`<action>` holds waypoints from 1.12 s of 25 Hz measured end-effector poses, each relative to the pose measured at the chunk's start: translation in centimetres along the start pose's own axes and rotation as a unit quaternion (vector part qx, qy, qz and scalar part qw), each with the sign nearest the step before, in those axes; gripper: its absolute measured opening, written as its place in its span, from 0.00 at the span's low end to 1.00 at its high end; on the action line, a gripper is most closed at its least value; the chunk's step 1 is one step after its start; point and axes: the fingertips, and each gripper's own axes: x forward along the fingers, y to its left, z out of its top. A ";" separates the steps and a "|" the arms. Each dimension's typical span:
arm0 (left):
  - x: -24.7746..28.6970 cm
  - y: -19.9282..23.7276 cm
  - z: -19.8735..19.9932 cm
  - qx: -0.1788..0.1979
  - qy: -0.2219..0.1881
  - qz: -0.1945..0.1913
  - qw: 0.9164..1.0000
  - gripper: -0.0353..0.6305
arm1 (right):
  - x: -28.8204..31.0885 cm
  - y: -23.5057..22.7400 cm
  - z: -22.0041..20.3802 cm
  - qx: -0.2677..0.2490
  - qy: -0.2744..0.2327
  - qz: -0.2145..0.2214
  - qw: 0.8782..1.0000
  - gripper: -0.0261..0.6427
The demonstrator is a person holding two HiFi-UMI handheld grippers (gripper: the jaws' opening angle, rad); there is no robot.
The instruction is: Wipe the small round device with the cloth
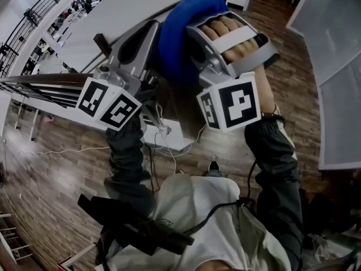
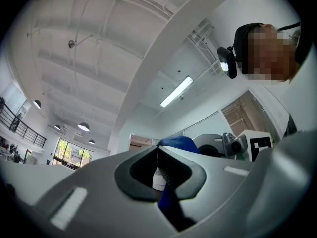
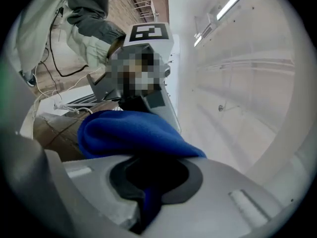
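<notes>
Up near the camera in the head view, the left gripper (image 1: 148,35) and right gripper (image 1: 197,35) meet at a blue cloth (image 1: 180,38). Their cubes (image 1: 107,103) carry black-and-white square markers, above a plank floor (image 1: 62,174) and a white table (image 1: 84,38).

Left gripper view: clamped fingers (image 2: 99,192) hold a small white device (image 2: 159,178), with cloth just below it, under ceiling lamps (image 2: 176,91).

Right gripper view: the fingers (image 3: 237,192) pinch the cloth, which bulges above them.
</notes>
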 end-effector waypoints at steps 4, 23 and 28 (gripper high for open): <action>0.1 -0.7 -0.2 0.002 0.002 -0.010 1.000 0.04 | -2.0 0.3 -0.9 0.073 -0.019 -0.013 0.997 0.07; 0.6 -1.0 -0.7 0.002 0.008 -0.012 1.000 0.04 | -8.6 -1.7 -10.6 0.491 -0.140 -0.147 0.847 0.07; 0.4 -1.4 -0.5 -0.004 0.007 -0.016 1.000 0.04 | -9.9 -0.9 -10.0 0.533 -0.207 -0.144 0.808 0.07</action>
